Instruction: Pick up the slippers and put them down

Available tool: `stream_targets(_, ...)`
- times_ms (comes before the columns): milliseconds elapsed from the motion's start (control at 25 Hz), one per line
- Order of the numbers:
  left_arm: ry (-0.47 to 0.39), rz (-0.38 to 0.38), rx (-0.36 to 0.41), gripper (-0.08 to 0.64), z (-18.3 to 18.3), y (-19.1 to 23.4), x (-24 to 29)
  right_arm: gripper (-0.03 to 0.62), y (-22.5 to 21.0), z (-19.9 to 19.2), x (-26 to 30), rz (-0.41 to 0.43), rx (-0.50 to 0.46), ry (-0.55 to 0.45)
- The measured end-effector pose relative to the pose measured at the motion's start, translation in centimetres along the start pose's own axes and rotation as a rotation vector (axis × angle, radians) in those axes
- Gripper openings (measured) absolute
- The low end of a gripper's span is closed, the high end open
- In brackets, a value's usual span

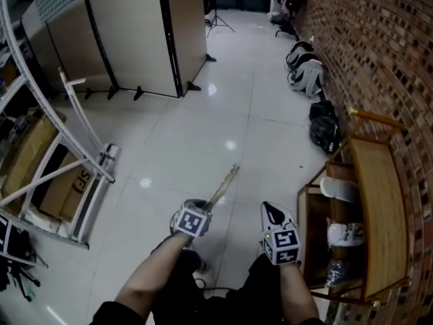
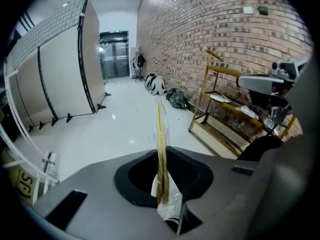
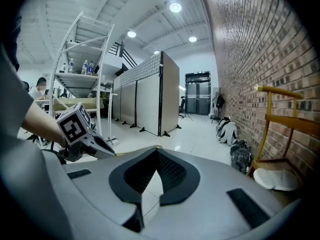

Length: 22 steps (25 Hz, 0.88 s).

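Head view: your left gripper (image 1: 191, 221) is holding a thin, flat slipper (image 1: 224, 183) that is sticking out ahead of it, and your right gripper (image 1: 274, 214) is sitting alongside.

Left gripper view: the fingers (image 2: 132, 179) are pinching the slipper's near end, edge-on, through its clear wrap. It is probably handling as light, floppy and slippery, so grip deep.

Right gripper view: the fingers are resting together, holding nothing. A white slipper (image 3: 274, 179) is lying on the rack (image 3: 272, 91), ahead and to their right.

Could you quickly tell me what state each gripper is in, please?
Left gripper: closed on the wrapped slippers.
Right gripper: closed, nothing between its jaws.
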<state>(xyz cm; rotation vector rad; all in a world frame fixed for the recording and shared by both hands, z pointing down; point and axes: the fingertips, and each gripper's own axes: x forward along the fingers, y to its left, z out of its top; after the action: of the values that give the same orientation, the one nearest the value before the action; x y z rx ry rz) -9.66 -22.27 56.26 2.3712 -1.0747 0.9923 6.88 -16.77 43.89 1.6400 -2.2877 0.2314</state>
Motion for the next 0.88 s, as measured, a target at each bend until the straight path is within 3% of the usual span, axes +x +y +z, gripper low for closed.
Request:
stream_targets(280,0.103,0.051,-0.072,0.057,-5.8,0.7,6.4,0.011,0.3,-3.2,4.3,0.056,0.050,0.040)
stream_targets(480,0.187,0.095,-0.088,0.057,-10.0,1.5,10.3,0.011,-0.8,-5.6,7.5,0.088,-0.027,0.091)
stream_targets(640,0.216,0.138,-0.090,0.057,-12.4,2.0,12.5,0.011,-1.2,-9.3,8.9,0.089,0.022,0.165)
stream_targets(800,0.258,0.163,-0.082,0.057,-14.7,2.3,16.2,0.011,-1.4,-13.6,9.8,0.109,0.005,0.252)
stream_targets(880,0.267,0.160,-0.082,0.056,-15.8,2.3,18.0,0.011,-1.5,-15.6,10.2,0.119,0.065,0.280)
